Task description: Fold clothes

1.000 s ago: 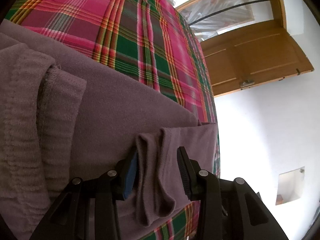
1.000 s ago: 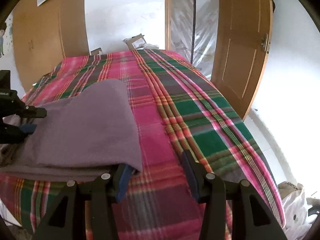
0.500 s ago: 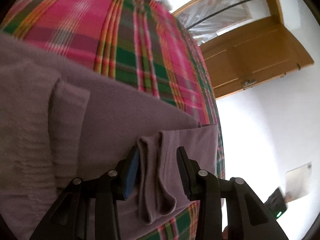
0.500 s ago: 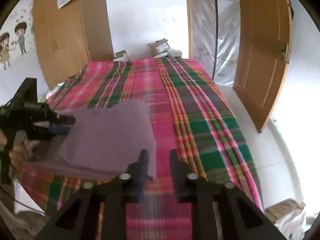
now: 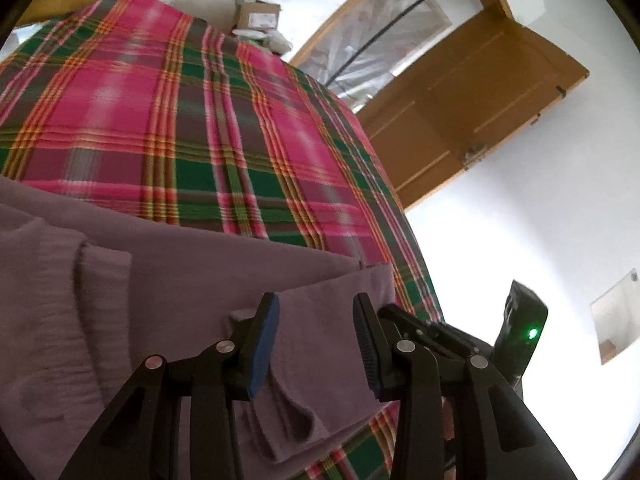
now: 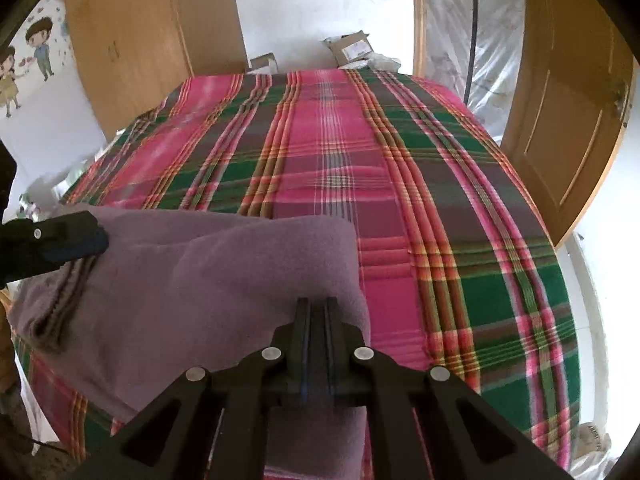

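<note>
Mauve garment (image 6: pixel 208 280), part-folded, on near edge of plaid bedspread (image 6: pixel 400 208); right corner now lifted clear of the spread, left end bunched in stacked folds. Right gripper (image 6: pixel 318 308): closed down tight on garment's right edge, cloth pinched between pads; one second ago spread wide and empty beside that edge. Left gripper (image 5: pixel 316 320): parted wide, a fold of garment between the pads, no squeeze evident; unchanged. Judgement: right-hand grasp just secured, left not yet; next fold ready once left closes. Risk: single-sided lift skews the layers. Beyond bedspread: wooden door (image 6: pixel 572 112) right of it, cardboard boxes (image 6: pixel 352 48) at far end.
</note>
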{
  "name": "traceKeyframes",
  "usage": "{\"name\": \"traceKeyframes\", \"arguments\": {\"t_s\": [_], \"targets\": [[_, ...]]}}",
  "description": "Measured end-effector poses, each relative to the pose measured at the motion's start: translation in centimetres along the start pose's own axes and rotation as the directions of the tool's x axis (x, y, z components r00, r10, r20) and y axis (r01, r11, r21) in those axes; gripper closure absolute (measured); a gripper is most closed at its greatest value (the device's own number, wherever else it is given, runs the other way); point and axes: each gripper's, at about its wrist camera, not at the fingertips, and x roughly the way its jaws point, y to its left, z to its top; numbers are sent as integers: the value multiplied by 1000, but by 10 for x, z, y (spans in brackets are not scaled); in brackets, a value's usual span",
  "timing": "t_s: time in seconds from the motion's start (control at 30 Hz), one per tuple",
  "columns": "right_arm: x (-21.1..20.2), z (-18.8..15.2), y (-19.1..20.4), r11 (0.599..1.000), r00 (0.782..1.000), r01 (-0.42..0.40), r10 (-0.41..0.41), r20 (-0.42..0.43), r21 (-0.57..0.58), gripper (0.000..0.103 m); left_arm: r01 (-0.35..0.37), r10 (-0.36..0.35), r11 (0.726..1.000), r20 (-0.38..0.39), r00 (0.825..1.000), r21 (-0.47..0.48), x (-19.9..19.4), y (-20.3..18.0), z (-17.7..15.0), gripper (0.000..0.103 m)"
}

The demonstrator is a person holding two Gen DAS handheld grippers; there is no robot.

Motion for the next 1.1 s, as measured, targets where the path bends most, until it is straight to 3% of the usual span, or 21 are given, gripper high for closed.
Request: {"name": "traceKeyframes", "arguments": {"t_s": [0.13, 0.3, 0.43, 0.63, 0.87, 1.1], "targets": [[-4, 17, 6, 1000, 999, 1, 0, 48, -18, 96, 14, -13, 999, -25, 1000, 42, 9, -8, -4, 63], [18, 29, 2, 1000, 1000, -12, 12, 9, 22, 96, 18, -13, 996, -65, 998, 82, 17, -17, -10, 63], [24, 28, -1, 999, 1000, -23, 23, -7, 37, 96, -35, 43, 996, -105, 994, 77, 27, -10, -13, 63], [18, 34, -6, 998, 1000, -5, 5, 0, 68, 96, -50, 58, 997, -117, 991, 67, 26, -1, -16, 63], [23, 31, -13, 996, 1000, -13, 14, -13, 91, 96, -89, 94, 995, -129, 987, 48, 23, 5, -20, 63], [-11, 5, 1, 999, 1000, 10, -11, 25, 51, 96, -108, 115, 992, -115, 987, 69, 13, 3, -27, 63]]}}
